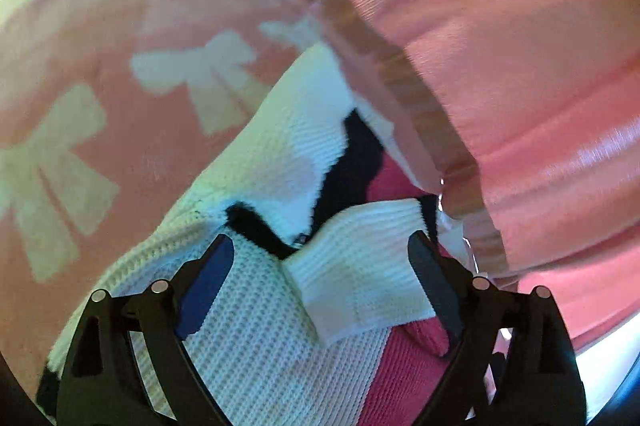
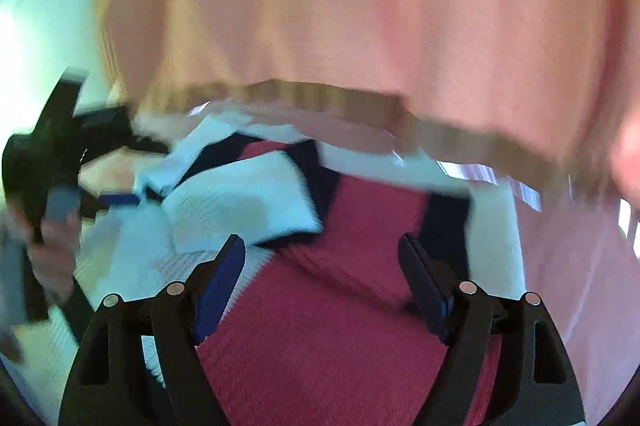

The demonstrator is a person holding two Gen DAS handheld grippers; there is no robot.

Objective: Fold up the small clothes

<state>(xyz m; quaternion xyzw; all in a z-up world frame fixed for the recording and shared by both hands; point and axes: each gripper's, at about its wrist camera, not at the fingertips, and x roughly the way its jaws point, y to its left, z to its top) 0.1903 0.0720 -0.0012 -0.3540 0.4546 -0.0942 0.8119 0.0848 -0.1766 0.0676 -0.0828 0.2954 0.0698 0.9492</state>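
A small knit sweater lies spread under both grippers, with a white waffle-knit part (image 1: 248, 326), black patches (image 1: 352, 161) and a crimson panel (image 2: 320, 326). Its white ribbed cuff (image 1: 360, 266) is folded across the body. My left gripper (image 1: 320, 242) is open just above the sweater; the cuff lies between its fingers, which do not press on it. My right gripper (image 2: 320, 242) is open over the crimson panel with nothing gripped. In the right wrist view the cuff (image 2: 240, 201) shows left of centre, and the left gripper (image 2: 88, 203) appears blurred at the far left.
A pink cloth with white bows (image 1: 120, 113) lies left of the sweater. Behind it rises a big pink fabric mass (image 1: 500, 45) edged by a brown band (image 1: 400, 81), also filling the top of the right wrist view (image 2: 340, 5). Both views are motion-blurred.
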